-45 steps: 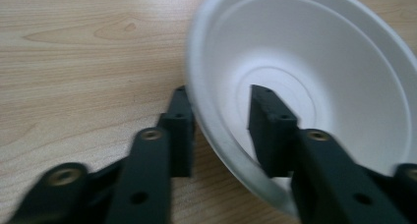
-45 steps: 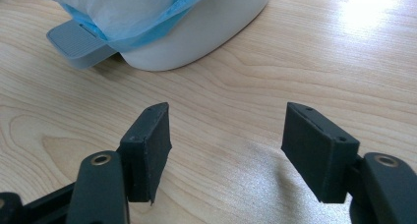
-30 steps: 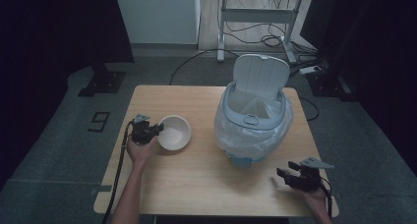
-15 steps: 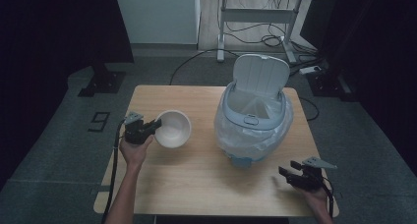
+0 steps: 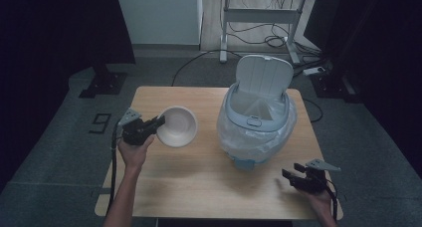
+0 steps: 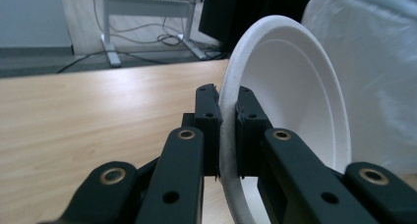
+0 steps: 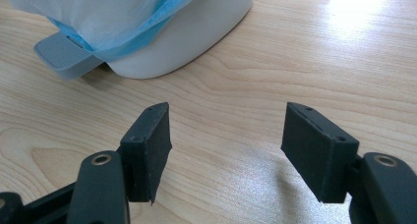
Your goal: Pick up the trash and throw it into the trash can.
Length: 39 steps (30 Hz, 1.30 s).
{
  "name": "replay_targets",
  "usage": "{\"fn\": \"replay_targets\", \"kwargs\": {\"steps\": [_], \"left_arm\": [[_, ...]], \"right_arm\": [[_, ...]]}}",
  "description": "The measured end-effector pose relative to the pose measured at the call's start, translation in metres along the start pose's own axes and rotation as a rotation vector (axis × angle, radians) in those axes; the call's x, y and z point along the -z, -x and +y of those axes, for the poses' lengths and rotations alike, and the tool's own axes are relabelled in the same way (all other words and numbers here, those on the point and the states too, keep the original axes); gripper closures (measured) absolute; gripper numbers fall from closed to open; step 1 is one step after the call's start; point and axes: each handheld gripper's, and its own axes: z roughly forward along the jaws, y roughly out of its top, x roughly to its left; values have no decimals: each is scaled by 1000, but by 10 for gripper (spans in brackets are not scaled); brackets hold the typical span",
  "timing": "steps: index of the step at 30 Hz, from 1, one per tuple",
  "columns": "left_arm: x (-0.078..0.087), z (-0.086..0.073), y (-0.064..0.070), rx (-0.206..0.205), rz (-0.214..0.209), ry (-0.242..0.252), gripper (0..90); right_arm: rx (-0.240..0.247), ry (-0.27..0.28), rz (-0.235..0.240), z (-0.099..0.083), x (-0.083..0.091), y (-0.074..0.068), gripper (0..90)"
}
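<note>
The bowl (image 5: 177, 126), clamped by its rim in the left tool (image 5: 158, 122), has tilted up off the table (image 5: 199, 187)

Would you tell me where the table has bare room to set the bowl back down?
Bare wood lies along the near edge of the table, between the left gripper holding the bowl and the right gripper. The far left corner is free too. The bin crowds the right half.

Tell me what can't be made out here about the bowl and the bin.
- Bowl: left gripper view, bottom edge cuts off its lower rim, left gripper covers the pinched part.
- Bin interior: high view, contents unclear behind the bag liner.
- Bin top: right gripper view, cut off by the top edge.
</note>
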Motion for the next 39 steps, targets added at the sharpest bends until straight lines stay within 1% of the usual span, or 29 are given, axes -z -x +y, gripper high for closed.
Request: {"fn": "replay_targets", "kwargs": {"steps": [3, 5, 14, 19, 21, 24, 26, 34, 39], "left_arm": [[5, 8, 5, -8, -13, 14, 826], [8, 14, 9, -3, -35, 26, 826], [18, 38, 27, -49, -53, 60, 825], [18, 49, 38, -74, -72, 74, 825], [18, 54, 42, -77, -71, 87, 825], [20, 60, 46, -77, -83, 103, 825], [21, 66, 50, -87, -83, 113, 825], [21, 85, 64, -114, -106, 132, 825], [21, 94, 72, -128, -108, 147, 825]], "right_arm": [[-1, -3, 0, 0, -1, 0, 347], [-2, -4, 1, 0, -1, 0, 347], [-2, -7, 2, -1, -1, 0, 347], [2, -11, 3, -1, -2, -1, 347], [5, -12, 4, -1, -2, -1, 347], [4, -12, 3, -1, -2, -1, 347], [3, -14, 3, -1, -2, -1, 347], [11, -19, 3, -1, -2, -2, 347], [13, -21, 2, -1, -2, -2, 347]]}}
